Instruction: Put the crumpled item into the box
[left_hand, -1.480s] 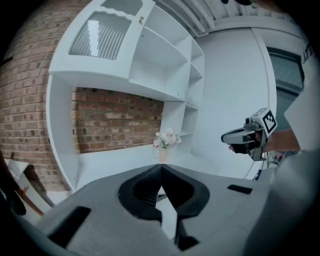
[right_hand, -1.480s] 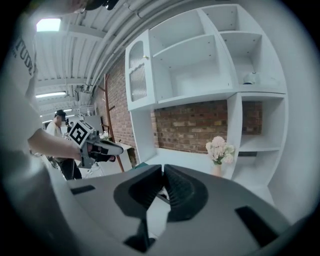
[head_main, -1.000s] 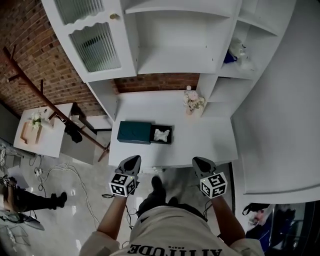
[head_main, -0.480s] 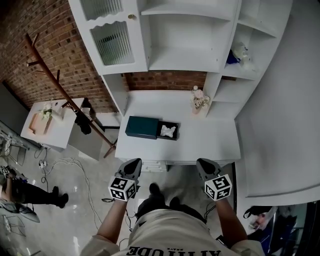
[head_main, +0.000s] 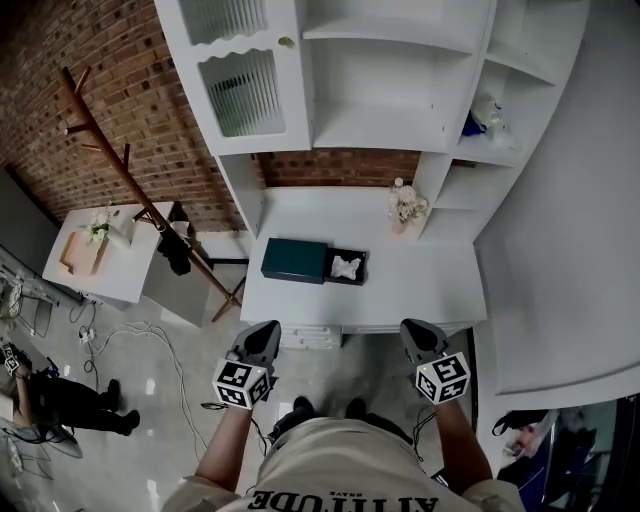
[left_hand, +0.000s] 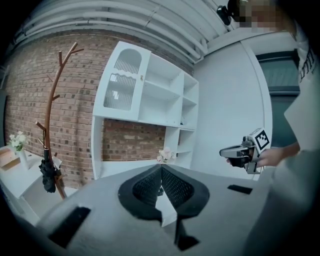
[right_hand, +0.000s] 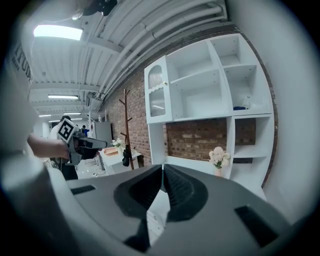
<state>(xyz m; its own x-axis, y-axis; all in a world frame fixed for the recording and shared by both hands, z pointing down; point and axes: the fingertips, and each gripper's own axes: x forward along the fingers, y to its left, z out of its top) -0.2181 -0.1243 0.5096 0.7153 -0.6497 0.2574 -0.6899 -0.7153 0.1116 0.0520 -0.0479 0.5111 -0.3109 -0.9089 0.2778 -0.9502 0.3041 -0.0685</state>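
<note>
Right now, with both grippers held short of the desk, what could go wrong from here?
1. The left gripper and right gripper have jaws together; reaching in so would shove, not grasp.
2. The white crumpled item lies in the open black tray beside the teal box; a nudge might slide the tray.
3. The flowers at the back right of the desk could get knocked.

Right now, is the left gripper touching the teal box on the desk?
Apart. The head view shows the left gripper near the desk's front edge, with bare desk top between it and the teal box.
</note>
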